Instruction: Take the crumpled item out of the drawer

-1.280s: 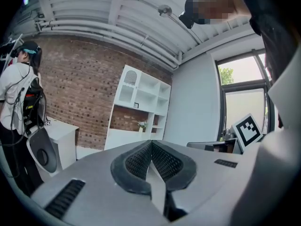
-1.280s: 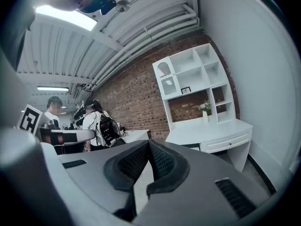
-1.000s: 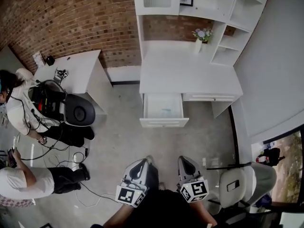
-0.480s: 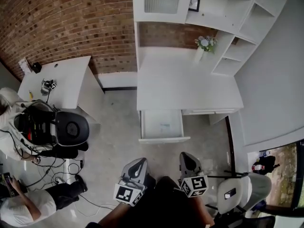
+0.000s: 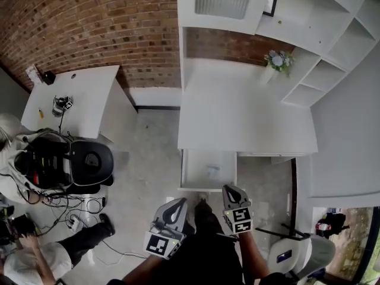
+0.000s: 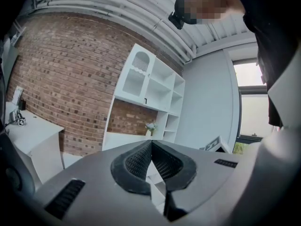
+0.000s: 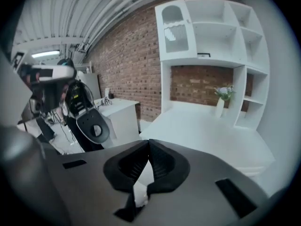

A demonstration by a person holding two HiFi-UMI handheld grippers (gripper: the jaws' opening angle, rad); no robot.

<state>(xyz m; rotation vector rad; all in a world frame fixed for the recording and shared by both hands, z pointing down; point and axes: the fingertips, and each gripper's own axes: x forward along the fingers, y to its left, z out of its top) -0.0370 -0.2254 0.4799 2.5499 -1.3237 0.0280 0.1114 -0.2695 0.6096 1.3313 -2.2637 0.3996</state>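
- Brick wall runs across 11 to 12 o'clock of the head view. A white desk with a shelf unit above it stands against that wall, and a vase of flowers sits on the desk at 1 o'clock.
- The drawer under the desk's left half is already pulled out, just below frame centre. Opening it is done, or was never needed.
- The crumpled item shows as a small pale, faintly bluish scrap on the drawer floor, near its middle. It is too small to tell the material, and nothing is touching it.
- The left gripper is at 6 o'clock, held low in front of the person, short of the drawer front. In its own view the ribbed pads are pressed together tip to tip with nothing between them.
- The right gripper is at 5 to 6 o'clock, with its nose just short of the drawer's front edge. Its jaws are fully closed and empty. The white seen through the slot below the pads looks like furniture beyond, not a held thing.
- A side table is at 10 o'clock, an office chair at 9 o'clock and a seated person at 8 o'clock. None bears on the task.
- Progress judgement: early, approach only. Left to do: open one gripper's jaws, reach down into the drawer, close on the scrap and lift it clear. The right gripper looks the nearer.
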